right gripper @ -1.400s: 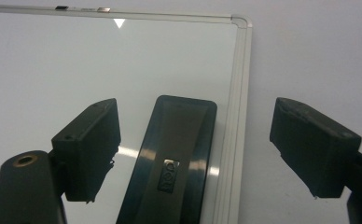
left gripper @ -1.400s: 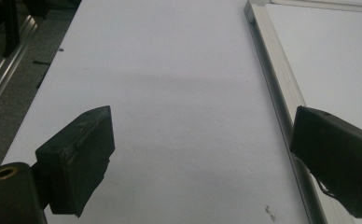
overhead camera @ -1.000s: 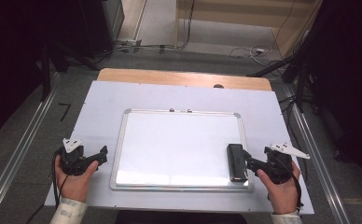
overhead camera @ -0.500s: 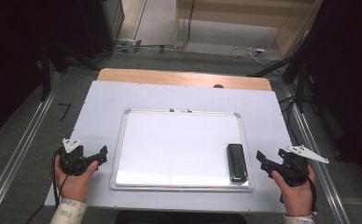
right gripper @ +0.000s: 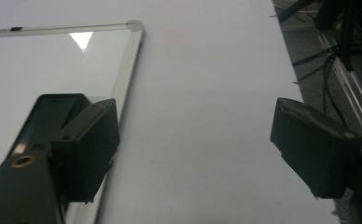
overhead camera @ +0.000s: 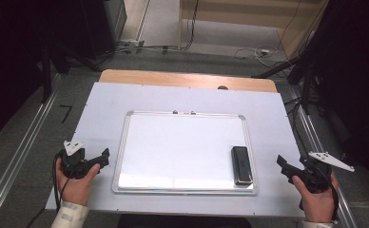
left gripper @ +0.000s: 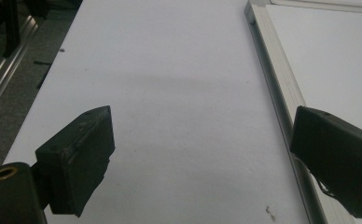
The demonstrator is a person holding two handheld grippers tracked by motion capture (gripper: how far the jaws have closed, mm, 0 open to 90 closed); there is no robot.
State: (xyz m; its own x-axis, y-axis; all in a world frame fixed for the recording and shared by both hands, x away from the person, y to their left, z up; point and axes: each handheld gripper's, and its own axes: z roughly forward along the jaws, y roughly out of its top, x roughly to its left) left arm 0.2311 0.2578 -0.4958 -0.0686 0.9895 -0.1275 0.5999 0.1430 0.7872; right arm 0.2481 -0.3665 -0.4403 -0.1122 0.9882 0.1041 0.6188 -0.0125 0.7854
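A whiteboard (overhead camera: 173, 147) with a silver frame lies flat on the pale table cover. A black eraser (overhead camera: 241, 165) rests on its near right corner. My right gripper (overhead camera: 282, 164) is to the right of the board, off its frame and apart from the eraser, with its jaws open and nothing between them. In the right gripper view (right gripper: 195, 116) the eraser (right gripper: 53, 109) shows behind the left jaw, on the whiteboard (right gripper: 44, 60). My left gripper (overhead camera: 103, 157) sits open and empty at the board's near left side. In the left gripper view (left gripper: 202, 126) its right jaw hangs over the whiteboard's (left gripper: 337, 56) frame.
The pale cover (overhead camera: 182, 97) overlies a wooden table (overhead camera: 182, 78) and has bare room on all sides of the board. Metal rails (overhead camera: 21, 156) run along both sides of the table. Cables (overhead camera: 249, 50) lie on the floor beyond the far edge.
My right gripper has drawn back to the right, from beside the eraser to off the board. The eraser stays where it lay. The left gripper has not moved.
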